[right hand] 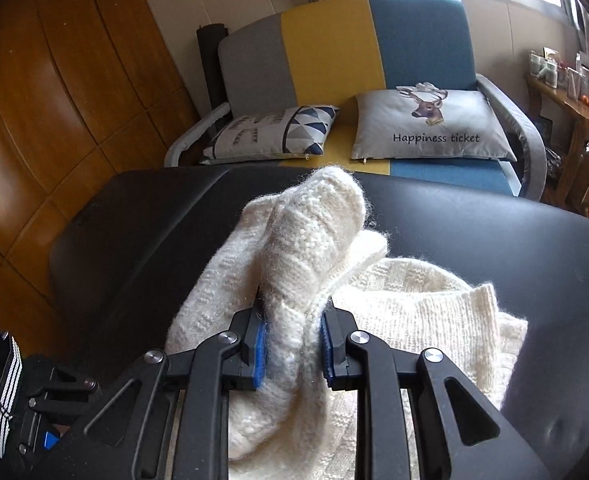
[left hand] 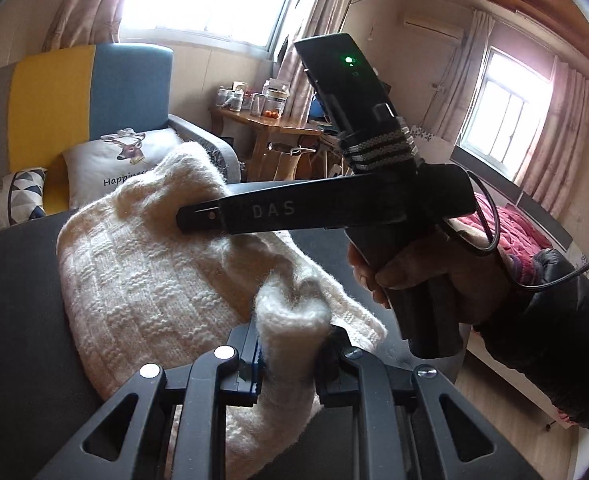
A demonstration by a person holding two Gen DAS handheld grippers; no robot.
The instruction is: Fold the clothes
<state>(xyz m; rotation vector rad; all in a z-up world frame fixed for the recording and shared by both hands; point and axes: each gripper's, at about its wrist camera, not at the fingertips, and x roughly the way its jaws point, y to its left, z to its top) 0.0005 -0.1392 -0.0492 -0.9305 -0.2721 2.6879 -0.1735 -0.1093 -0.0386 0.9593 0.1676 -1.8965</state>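
Observation:
A cream knitted sweater (left hand: 146, 280) lies bunched on a black padded table (left hand: 18, 280). My left gripper (left hand: 290, 344) is shut on a thick fold of the sweater at its near edge. In the left wrist view the other gripper, held by a hand in a dark sleeve (left hand: 414, 272), reaches across from the right into the raised far part of the sweater. Seen from the right wrist, my right gripper (right hand: 294, 344) is shut on a lifted fold of the sweater (right hand: 314, 232), which rises above the black table (right hand: 494, 232). The rest of the knit spreads to the right.
Behind the table stands a grey, yellow and blue sofa (right hand: 374, 40) with two cushions (right hand: 430, 128). A wooden side table (left hand: 270, 128) with jars stands by the window. A bed with a pink cover (left hand: 502, 224) is at the right. Wooden wall panels (right hand: 54, 100) are at the left.

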